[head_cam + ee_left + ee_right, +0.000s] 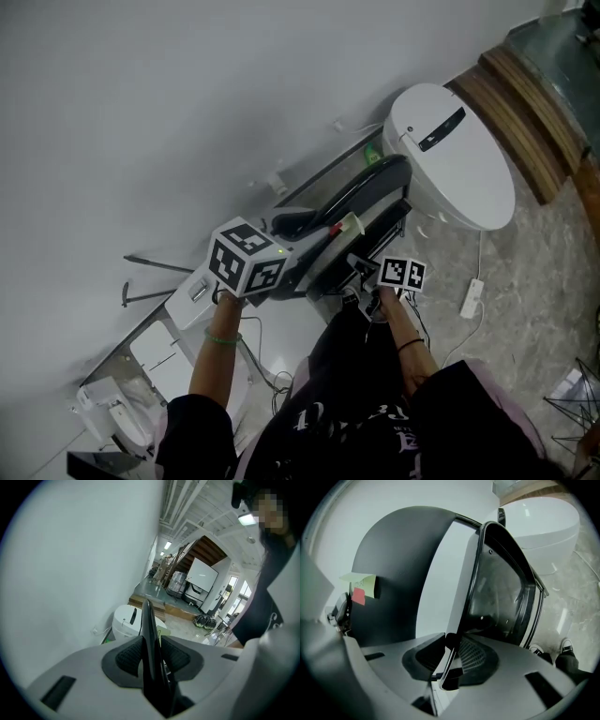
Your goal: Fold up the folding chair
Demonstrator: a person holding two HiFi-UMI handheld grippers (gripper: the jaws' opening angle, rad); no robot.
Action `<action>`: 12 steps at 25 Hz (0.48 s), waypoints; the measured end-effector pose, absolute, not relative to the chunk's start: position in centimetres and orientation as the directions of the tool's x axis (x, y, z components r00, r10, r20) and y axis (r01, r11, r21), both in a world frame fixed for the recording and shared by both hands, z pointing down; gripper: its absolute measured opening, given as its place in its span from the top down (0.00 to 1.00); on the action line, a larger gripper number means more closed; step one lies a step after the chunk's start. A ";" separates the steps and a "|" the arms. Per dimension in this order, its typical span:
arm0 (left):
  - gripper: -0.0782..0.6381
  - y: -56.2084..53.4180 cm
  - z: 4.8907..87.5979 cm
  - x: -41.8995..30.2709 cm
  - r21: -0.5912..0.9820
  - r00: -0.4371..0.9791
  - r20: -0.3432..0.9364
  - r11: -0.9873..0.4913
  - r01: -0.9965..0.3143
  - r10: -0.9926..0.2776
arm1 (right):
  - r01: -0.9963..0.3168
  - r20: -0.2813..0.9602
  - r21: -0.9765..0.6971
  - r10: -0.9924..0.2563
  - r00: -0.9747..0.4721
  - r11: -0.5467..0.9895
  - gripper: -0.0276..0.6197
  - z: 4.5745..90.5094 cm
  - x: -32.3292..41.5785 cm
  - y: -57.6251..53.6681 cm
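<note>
Head view: from above the person's arms, facing steeply down onto the folding chair (361,197) by the wall (187,94).
Left gripper view: along its own jaws, hard against the chair's black edge, facing along the wall.
Right gripper view: along its own jaws, close on the chair's frame.
Shared: chair and round white appliance (455,155), in all three.

Head view: we cannot see the jaws of the left gripper (151,654) under the left cube (246,256), nor those of the right gripper (451,652) behind the right cube (402,273) | folding chair (364,190): lower end hidden by our hands and torso | lower left: white gear (141,375) too small to name
</note>
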State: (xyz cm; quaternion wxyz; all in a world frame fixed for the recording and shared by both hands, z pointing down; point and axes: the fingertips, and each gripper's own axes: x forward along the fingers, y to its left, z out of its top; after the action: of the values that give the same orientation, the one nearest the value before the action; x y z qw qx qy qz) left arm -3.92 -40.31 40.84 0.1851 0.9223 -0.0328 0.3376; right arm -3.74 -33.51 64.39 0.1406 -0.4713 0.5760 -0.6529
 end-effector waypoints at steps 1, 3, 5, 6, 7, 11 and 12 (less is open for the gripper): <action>0.72 -41.7 41.2 -4.5 0.316 0.769 0.638 -0.927 -0.201 0.051 | -0.367 0.458 -0.882 -0.718 -0.524 -0.295 0.82 64.6 -4.1 -34.8; 0.72 -44.0 41.7 -5.3 0.315 0.766 0.643 -0.920 -0.234 0.025 | -0.379 0.465 -0.879 -0.703 -0.538 -0.291 0.82 65.0 -4.6 -36.8; 0.72 -44.8 41.6 -5.7 0.322 0.770 0.639 -0.909 -0.265 0.002 | -0.384 0.464 -0.879 -0.698 -0.546 -0.283 0.82 64.9 -4.7 -37.5; 0.72 -44.8 41.4 -5.7 0.322 0.771 0.637 -0.905 -0.277 -0.009 | -0.386 0.461 -0.880 -0.697 -0.549 -0.278 0.82 64.7 -4.6 -37.5; 0.72 -44.8 41.3 -5.7 0.321 0.772 0.635 -0.903 -0.286 -0.019 | -0.387 0.459 -0.881 -0.697 -0.551 -0.274 0.82 64.5 -4.6 -37.6; 0.72 -45.3 40.7 -5.3 0.312 0.769 0.638 -0.903 -0.296 -0.032 | -0.382 0.443 -0.888 -0.702 -0.558 -0.256 0.82 64.0 -4.3 -38.4; 0.72 -45.6 40.5 -5.0 0.304 0.764 0.644 -0.906 -0.293 -0.031 | -0.381 0.438 -0.890 -0.703 -0.561 -0.251 0.82 63.8 -4.1 -38.9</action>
State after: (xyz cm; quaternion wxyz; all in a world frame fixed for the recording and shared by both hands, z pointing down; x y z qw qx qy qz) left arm -5.01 -45.57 40.46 0.1975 0.9182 -0.0883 0.3318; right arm -4.14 -38.86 63.80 0.1237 -0.4521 0.5994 -0.6489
